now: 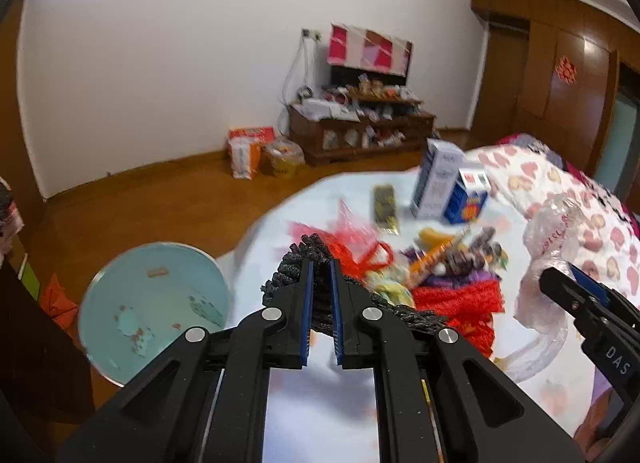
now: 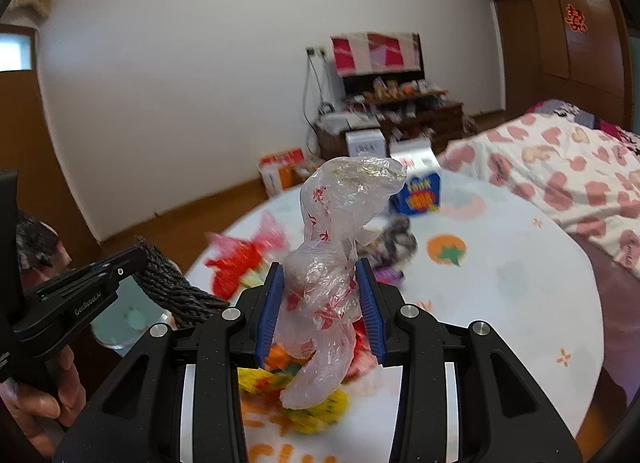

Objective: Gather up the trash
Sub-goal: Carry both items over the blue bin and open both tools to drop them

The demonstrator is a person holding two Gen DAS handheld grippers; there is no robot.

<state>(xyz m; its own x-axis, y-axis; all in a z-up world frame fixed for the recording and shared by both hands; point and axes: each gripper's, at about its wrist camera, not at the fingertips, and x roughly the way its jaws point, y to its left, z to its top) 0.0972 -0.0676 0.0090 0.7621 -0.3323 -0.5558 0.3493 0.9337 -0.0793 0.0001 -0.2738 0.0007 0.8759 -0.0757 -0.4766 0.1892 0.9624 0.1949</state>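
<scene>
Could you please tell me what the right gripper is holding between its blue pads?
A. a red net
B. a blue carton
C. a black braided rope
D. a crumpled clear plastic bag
D: the right gripper clamps the crumpled clear plastic bag.

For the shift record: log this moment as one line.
left claw: shut on black rope | right claw: shut on clear plastic bag | both lifted over table | bin: beside table, left | wrappers: uncollected

A round table [image 2: 500, 295] with a fruit-printed cloth is covered with wrappers [image 1: 452, 259], red plastic [image 1: 360, 243] and two cartons [image 1: 448, 187].
</scene>
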